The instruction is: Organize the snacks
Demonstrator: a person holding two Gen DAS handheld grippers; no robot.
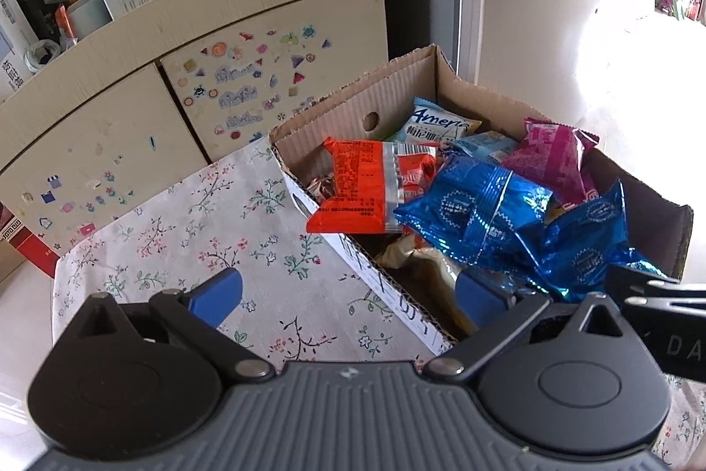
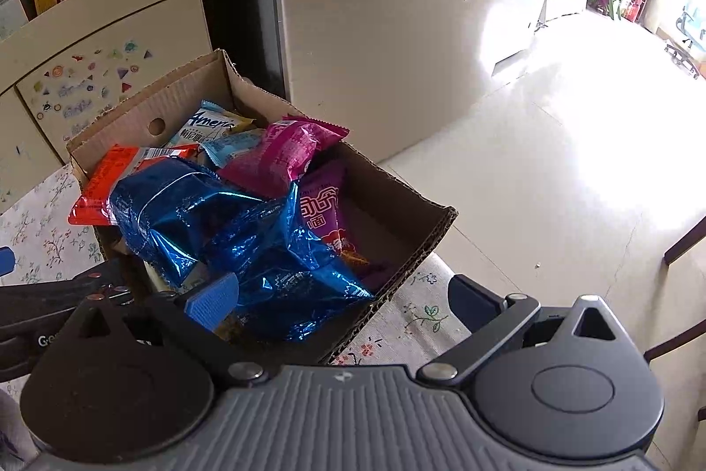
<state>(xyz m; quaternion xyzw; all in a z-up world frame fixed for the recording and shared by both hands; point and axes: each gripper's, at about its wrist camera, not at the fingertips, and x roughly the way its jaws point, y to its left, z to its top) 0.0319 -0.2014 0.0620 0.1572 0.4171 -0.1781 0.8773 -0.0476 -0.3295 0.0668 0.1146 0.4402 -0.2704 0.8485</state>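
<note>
Floral tablecloth (image 1: 185,232) underfoot, stickered cabinet (image 1: 110,109) behind. Cardboard box (image 1: 397,104) set near the table's right edge, long axis running away toward the cabinet, heaped with snack packets. Orange packet (image 1: 362,188) overhanging the left wall, blue foil packets (image 2: 212,224) piled nearest. Left gripper (image 1: 348,294) spread wide, empty, straddling the box's left wall; right gripper (image 2: 344,299) likewise wide over the near corner. Bare cloth left of the box.

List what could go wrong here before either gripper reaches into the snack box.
1. The orange packet overhangs the cardboard box wall; a nudge may tip it onto the floral cloth.
2. The blue foil packets are heaped loosely and may slide.
3. The box sits near the table corner, so pushing might shift it off.
</note>
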